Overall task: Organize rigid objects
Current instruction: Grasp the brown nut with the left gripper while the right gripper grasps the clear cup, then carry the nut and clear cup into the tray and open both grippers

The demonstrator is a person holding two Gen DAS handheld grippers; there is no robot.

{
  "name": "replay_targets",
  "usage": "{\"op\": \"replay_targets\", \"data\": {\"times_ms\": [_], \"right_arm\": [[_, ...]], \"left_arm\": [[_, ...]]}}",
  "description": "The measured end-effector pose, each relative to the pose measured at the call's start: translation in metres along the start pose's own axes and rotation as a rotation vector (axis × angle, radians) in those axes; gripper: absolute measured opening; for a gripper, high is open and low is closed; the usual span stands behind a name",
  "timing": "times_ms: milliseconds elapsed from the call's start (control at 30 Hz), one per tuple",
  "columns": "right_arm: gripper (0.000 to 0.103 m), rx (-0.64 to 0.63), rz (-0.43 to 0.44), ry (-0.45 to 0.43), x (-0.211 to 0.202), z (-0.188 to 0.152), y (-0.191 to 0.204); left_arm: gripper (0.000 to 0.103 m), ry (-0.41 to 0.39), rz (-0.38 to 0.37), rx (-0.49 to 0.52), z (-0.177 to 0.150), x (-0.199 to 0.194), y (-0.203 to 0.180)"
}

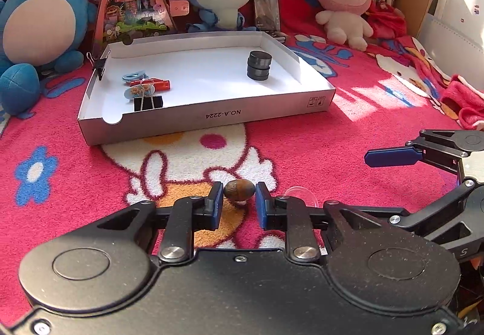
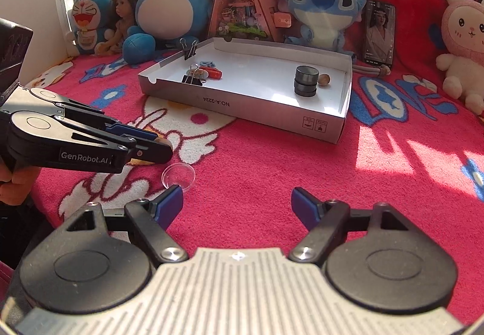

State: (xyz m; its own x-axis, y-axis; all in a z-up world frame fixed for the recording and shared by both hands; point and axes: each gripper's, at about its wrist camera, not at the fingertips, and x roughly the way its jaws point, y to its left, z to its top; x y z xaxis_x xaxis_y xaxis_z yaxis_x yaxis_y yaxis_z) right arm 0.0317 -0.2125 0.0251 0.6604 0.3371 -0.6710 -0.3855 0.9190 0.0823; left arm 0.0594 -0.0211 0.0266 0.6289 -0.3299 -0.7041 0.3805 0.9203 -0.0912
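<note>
A brown nut (image 1: 239,190) sits pinched between the blue pads of the left gripper (image 1: 236,199), low on the pink blanket (image 1: 302,138). A clear plastic lid (image 2: 178,176) lies just beside it at three o'clock. The right gripper (image 2: 237,203) hangs with jaws wide and empty. At twelve o'clock stands the white box (image 1: 211,117), holding black discs (image 1: 259,65) and binder clips (image 1: 147,100).

Black claws (image 1: 239,202), blue pads (image 2: 169,205)
</note>
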Motion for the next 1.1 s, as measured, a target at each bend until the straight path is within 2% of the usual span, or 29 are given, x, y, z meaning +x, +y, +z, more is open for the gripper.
{"op": "replay_targets", "data": {"times_ms": [167,333,500,667,800,867,1100], "right_arm": [[0.086,-0.023,0.04,-0.016,0.005,-0.004,0.021],[0.081,-0.05,0.04,-0.039,0.009,-0.004,0.038],[0.069,-0.04,0.061,-0.04,0.014,-0.003,0.045],[0.048,-0.036,0.051,-0.039,0.018,-0.002,0.048],[0.041,-0.021,0.038,-0.04,0.019,-0.001,0.047],[0.034,-0.016,0.031,-0.037,0.02,0.0,0.047],[0.033,0.009,0.024,-0.056,0.019,0.002,0.044]], "left_arm": [[0.022,-0.014,0.023,-0.016,0.002,-0.004,0.006],[0.022,-0.018,0.037,-0.035,0.001,-0.007,0.012],[0.022,-0.024,0.047,-0.062,0.0,-0.009,0.018],[0.022,-0.024,0.052,-0.072,-0.001,-0.009,0.022],[0.022,-0.023,0.053,-0.077,-0.002,-0.009,0.023],[0.022,-0.022,0.056,-0.079,-0.002,-0.008,0.023],[0.022,-0.026,0.063,-0.091,-0.002,-0.008,0.026]]}}
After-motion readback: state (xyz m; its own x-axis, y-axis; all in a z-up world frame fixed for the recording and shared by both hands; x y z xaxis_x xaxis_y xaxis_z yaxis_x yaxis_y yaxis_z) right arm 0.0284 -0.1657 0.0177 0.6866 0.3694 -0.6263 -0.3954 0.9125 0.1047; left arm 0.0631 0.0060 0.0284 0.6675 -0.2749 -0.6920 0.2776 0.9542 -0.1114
